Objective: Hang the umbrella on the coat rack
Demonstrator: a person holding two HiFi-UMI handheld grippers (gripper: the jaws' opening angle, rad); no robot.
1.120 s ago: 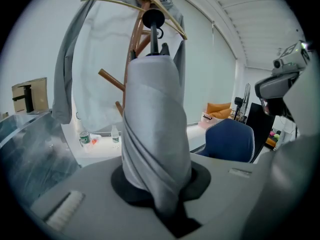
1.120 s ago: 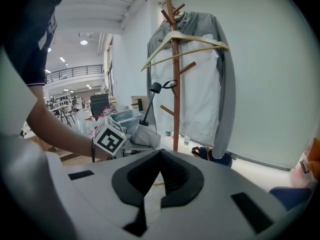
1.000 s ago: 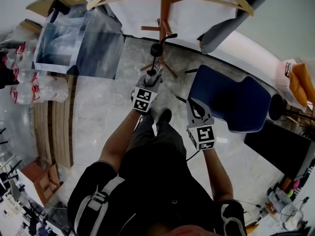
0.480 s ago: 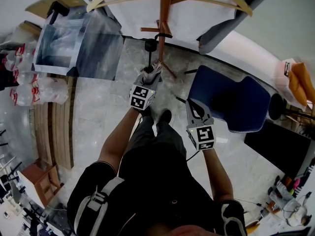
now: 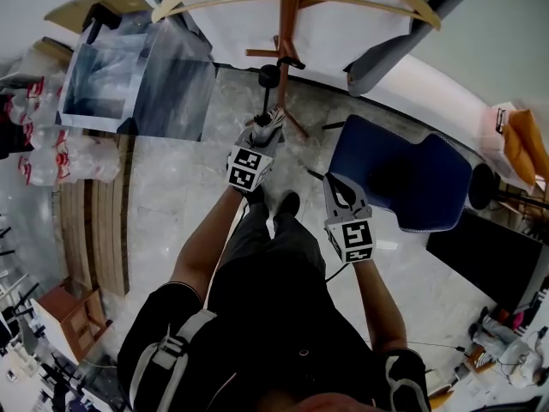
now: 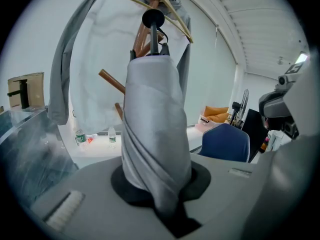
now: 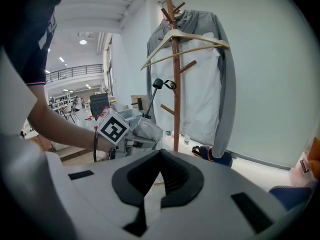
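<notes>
Pointing its long axis straight out from the jaws of the left gripper (image 5: pixel 262 136), which clamp its folded canopy, the umbrella (image 6: pixel 152 134) aims its handle at the coat rack (image 7: pixel 175 84) just ahead. The right gripper (image 5: pixel 340 189), jaws together and empty, hangs farther back.

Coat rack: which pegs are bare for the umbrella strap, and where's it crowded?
Bare: the short peg right of the pole, just under the hanger, and the lower peg on the left, below the handle of the umbrella. Crowded: the top, where the hanger and grey jacket drape.
</notes>
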